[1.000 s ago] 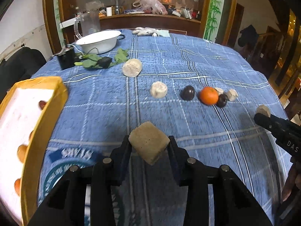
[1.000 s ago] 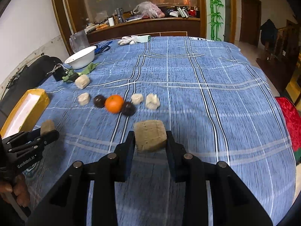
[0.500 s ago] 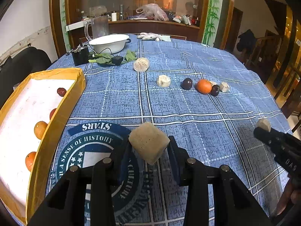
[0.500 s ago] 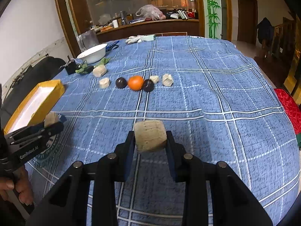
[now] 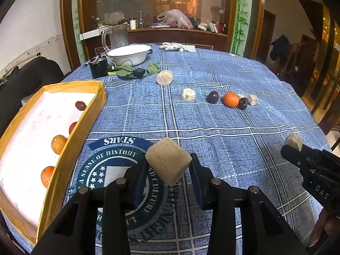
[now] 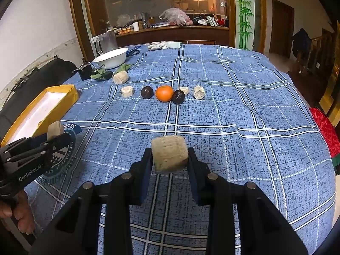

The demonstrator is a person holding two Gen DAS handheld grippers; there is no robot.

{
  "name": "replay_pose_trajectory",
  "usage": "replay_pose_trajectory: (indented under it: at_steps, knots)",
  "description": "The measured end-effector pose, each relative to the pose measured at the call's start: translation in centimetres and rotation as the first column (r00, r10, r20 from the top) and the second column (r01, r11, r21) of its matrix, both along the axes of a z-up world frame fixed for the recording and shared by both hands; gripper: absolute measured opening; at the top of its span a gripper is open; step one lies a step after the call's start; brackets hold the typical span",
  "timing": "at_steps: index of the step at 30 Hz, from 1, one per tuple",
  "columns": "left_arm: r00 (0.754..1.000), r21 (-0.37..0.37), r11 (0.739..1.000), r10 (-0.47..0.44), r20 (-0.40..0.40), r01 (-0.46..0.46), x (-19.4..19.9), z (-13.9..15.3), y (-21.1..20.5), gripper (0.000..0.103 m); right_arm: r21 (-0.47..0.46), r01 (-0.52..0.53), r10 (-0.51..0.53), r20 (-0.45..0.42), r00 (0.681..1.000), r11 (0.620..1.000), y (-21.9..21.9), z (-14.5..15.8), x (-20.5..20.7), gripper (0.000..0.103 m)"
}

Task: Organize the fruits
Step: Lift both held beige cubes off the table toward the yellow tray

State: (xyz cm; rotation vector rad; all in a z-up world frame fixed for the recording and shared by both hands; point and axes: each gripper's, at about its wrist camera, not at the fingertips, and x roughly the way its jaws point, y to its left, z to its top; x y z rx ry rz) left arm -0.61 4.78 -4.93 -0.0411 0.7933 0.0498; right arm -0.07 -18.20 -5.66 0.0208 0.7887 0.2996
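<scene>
Holding one tan block in each gripper, we log both sets of fingers closed onto their loads above the blue plaid tablecloth (image 5: 233,140). Our left gripper (image 5: 167,165) pinches its tan block (image 5: 167,161) corner-down, tilted, over the round printed emblem (image 5: 119,170) on the cloth. Our right gripper (image 6: 170,159) clamps a second tan block (image 6: 169,156) squarely, flat faces against the pads.

We note the yellow box (image 5: 63,148) at the left edge of the table, its white floor carrying two oranges (image 5: 59,144), a dark red fruit (image 5: 80,105) near the far end, and another reddish fruit partly hidden by the near wall.

We record the loose row farther up the cloth: a pale chunk (image 6: 127,91), a dark plum (image 6: 147,92), an orange (image 6: 164,93), a second dark plum (image 6: 178,97) touching the orange, then two more pale chunks (image 6: 199,92). A larger pale lump (image 6: 120,77) lies just beside green leaves (image 6: 124,67). A white basin (image 6: 111,57) sits near the far left edge, a clear jug (image 6: 105,41) behind it. White gloves (image 6: 162,45) lie at the far edge.
</scene>
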Motion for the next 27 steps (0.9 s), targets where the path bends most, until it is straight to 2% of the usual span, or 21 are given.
replay_pose_trajectory:
  at_steps: [27]
  knots:
    - [0.998, 0.023, 0.997, 0.067, 0.016, -0.068, -0.7, 0.6, 1.4, 0.038, 0.022, -0.027, 0.027, 0.024, 0.999, 0.999, 1.3, 0.6, -0.5, 0.034]
